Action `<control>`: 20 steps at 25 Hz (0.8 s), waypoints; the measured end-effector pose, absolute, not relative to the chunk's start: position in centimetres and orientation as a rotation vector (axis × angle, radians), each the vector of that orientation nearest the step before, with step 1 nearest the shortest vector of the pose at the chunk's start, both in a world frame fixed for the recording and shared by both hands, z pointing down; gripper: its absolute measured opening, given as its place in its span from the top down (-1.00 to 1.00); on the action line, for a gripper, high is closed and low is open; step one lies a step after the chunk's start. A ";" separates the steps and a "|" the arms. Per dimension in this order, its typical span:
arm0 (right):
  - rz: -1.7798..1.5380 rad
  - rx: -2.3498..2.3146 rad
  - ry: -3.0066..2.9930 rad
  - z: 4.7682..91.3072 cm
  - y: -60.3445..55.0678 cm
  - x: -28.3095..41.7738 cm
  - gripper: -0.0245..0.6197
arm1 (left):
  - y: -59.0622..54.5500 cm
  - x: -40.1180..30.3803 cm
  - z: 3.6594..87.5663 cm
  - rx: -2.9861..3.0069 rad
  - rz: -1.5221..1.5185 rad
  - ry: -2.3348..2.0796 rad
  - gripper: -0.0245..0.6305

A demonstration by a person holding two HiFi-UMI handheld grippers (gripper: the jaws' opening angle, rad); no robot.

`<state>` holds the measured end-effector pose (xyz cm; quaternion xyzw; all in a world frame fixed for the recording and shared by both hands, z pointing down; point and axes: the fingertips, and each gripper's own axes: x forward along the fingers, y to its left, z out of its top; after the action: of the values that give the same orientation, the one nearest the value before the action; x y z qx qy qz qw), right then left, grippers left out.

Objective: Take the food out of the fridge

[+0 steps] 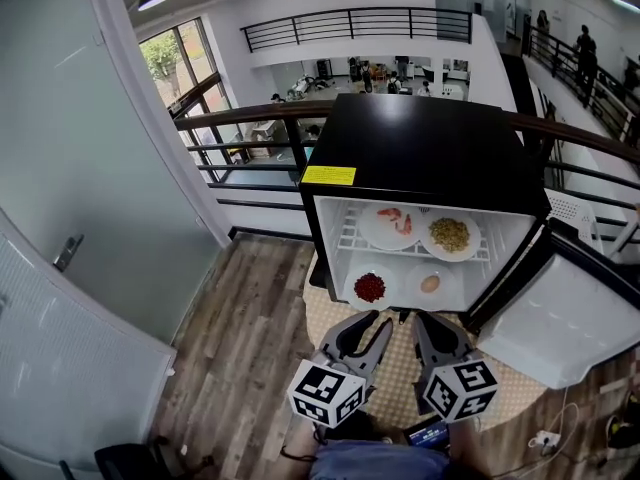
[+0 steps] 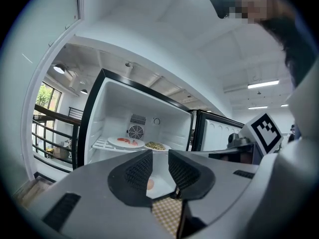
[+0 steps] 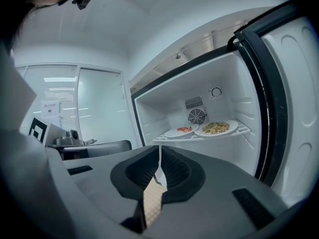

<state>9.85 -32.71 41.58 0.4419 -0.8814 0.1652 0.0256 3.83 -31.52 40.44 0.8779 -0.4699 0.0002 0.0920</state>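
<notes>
black fridge (image 1: 430, 153) open, four plates inside

door (image 1: 570, 318) swung out to the right, white interior fully on show. up on the wire shelf (image 1: 348, 240), two plates sit side by side: the pink-food plate (image 1: 392, 226) on the left, the yellow-food plate (image 1: 450, 236) right next to it. whether the rims touch is hard to call. down in the lower compartment sit two more, the red-food plate (image 1: 370, 287) on the left and the round-item plate (image 1: 431, 284), carrying one pale brown lump, on the right. what each food actually is, too small to say.

now the grippers — both low in front of the opening, side by side over the checked mat (image 1: 400, 373) that lies on the wooden floor (image 1: 250, 318), both aimed into the fridge. the left gripper (image 2: 160, 161) has its jaws a little apart with nothing between the pads, and the round-item plate shows through the gap well beyond them. the right gripper (image 3: 159, 156) has its jaws pressed together, empty. neither gripper touches a plate, and all the food is in the fridge.

a yellow label (image 1: 329, 175) sits on the top front edge of the fridge, at the left corner.
</notes>
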 end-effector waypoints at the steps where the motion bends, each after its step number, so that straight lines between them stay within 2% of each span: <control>1: 0.535 1.367 -2.726 41.6 -33.3 9.6 0.84 | -32.2 3.6 40.5 2.611 0.001 -1.391 0.64; 14: 0.846 1.536 -2.648 43.0 -42.6 8.3 0.83 | -37.8 1.7 41.1 2.647 -0.008 -1.278 0.63; 17: 0.917 1.560 -2.632 43.2 -44.5 8.2 0.57 | -38.8 1.4 41.1 2.663 -0.007 -1.263 0.64; 20: 0.961 1.600 -2.608 43.3 -46.4 8.1 0.55 | -39.7 1.3 41.0 2.676 -0.011 -1.243 0.64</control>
<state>8.11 -46.38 43.25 0.4986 -0.8128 0.2996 -0.0325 1.33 -39.66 41.04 0.9028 -0.4193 -0.0036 0.0952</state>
